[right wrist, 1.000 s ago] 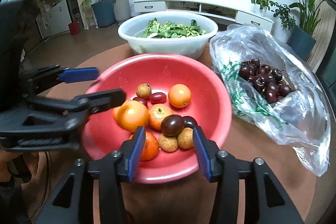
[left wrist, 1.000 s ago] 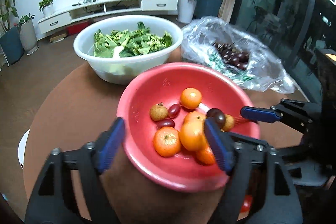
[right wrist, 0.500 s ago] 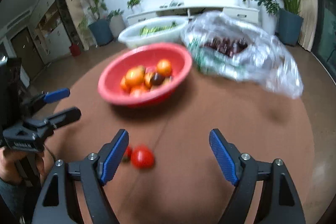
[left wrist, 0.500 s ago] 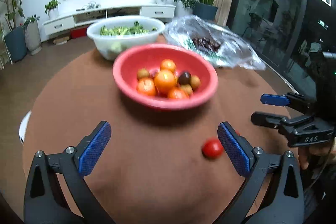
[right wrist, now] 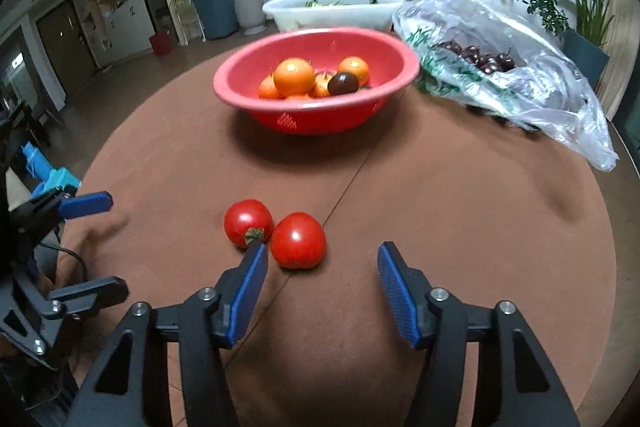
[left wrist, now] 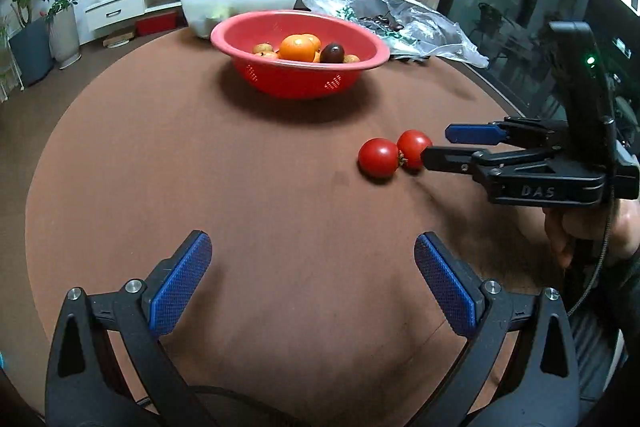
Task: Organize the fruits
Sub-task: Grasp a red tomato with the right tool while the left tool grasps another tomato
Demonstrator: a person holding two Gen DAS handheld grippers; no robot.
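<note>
On the table [right wrist: 440,211], touching tomatoes [right wrist: 298,239] lie stem-sideways.

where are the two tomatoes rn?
The two tomatoes sit touching on the bare brown table, nearer the cameras than the red bowl. In the right wrist view they lie just ahead of the right gripper, toward its left finger.

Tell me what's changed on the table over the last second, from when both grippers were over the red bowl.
Both grippers have pulled back from the red bowl to the near side of the table. The left gripper has opened wide and holds nothing. The right gripper now sits just behind the two tomatoes, jaws closing, nothing gripped. The fruit in the bowl, the white basin and the plastic bag stayed put.
</note>
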